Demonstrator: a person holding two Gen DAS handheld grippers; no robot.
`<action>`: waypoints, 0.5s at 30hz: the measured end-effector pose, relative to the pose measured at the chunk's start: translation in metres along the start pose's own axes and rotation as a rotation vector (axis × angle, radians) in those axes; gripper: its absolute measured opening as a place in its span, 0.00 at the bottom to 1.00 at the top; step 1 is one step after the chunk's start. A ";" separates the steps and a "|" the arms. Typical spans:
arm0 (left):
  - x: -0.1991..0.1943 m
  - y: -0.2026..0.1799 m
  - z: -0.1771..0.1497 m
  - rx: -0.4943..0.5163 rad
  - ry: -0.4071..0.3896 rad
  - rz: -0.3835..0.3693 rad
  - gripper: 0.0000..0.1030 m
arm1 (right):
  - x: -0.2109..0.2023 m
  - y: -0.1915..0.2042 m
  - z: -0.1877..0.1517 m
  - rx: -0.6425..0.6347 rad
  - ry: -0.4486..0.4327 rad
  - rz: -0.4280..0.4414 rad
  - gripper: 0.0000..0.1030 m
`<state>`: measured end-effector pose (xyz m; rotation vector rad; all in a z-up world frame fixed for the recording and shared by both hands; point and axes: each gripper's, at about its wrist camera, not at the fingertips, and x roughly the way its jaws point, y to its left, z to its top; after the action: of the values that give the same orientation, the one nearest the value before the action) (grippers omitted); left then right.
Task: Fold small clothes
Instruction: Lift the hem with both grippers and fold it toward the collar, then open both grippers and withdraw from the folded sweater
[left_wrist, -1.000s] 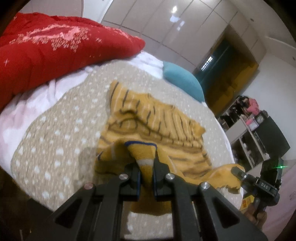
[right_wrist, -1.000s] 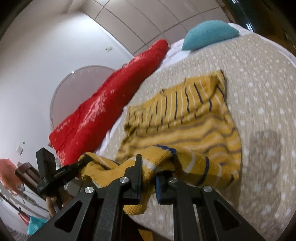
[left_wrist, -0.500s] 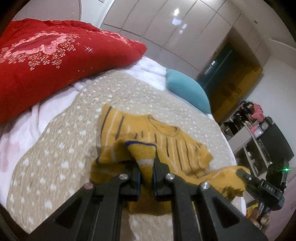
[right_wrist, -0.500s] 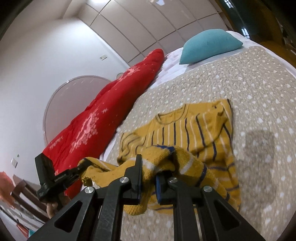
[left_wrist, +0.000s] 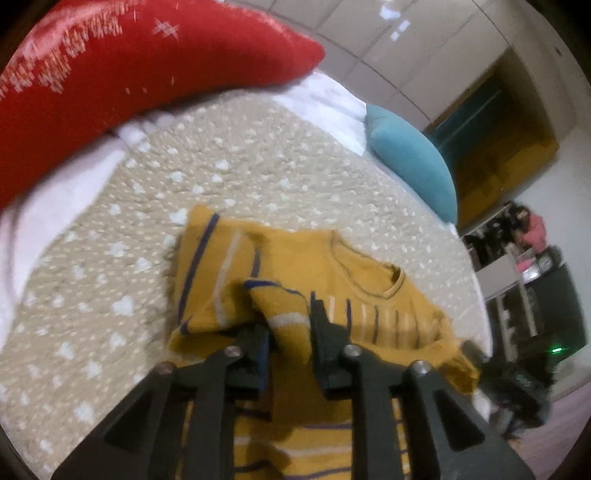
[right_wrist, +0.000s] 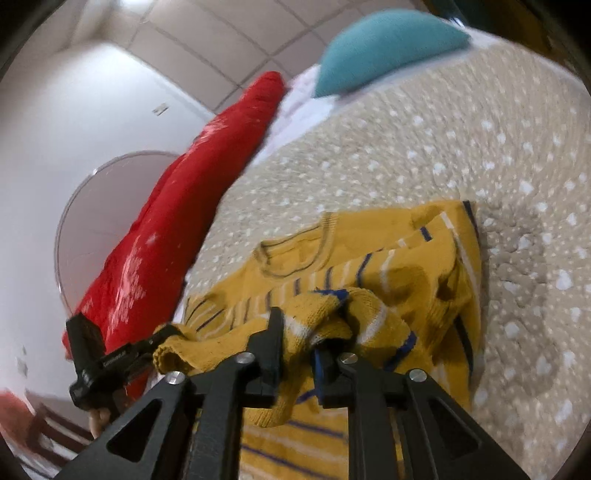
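Left tool (left_wrist: 286, 341): the jaws have just been opening. A bunched fold of the yellow striped sweater (left_wrist: 369, 269) sits between them; the gap looks wider than the fold, so the grip reads as releasing, although contact on one pad cannot be ruled out.

Right tool (right_wrist: 297, 345): the jaws have also just been opening. A wad of the knit hem lies between them and drapes over the inner finger; whether the pads are pressing on it cannot be told.

Directly ahead of both tools, the sweater lies on the dotted beige bedspread (left_wrist: 229, 155). Its lower part is carried up over the body toward the neckline (right_wrist: 295, 251), which remains exposed just beyond the folded edge.

Progress, as judged: the bottom-to-top fold is laid and is being let go. Remaining work: withdraw both tools, flatten the bunched hem, tuck the sleeves.

Farther off, a red quilt (left_wrist: 110, 74) and a teal pillow (right_wrist: 388, 44) lie at the bed's far end.
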<state>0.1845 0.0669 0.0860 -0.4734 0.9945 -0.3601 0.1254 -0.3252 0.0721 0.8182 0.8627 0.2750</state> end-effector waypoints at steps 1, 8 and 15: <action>0.003 0.003 0.003 -0.020 0.002 -0.025 0.34 | 0.005 -0.004 0.004 0.023 0.006 0.006 0.28; 0.009 0.024 0.034 -0.154 -0.075 -0.141 0.72 | 0.027 -0.027 0.036 0.130 -0.015 0.064 0.50; 0.015 0.037 0.047 -0.147 -0.053 -0.038 0.72 | 0.025 -0.046 0.065 0.210 -0.070 0.047 0.60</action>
<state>0.2354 0.1012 0.0772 -0.6322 0.9655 -0.3084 0.1859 -0.3773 0.0484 1.0391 0.8163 0.1979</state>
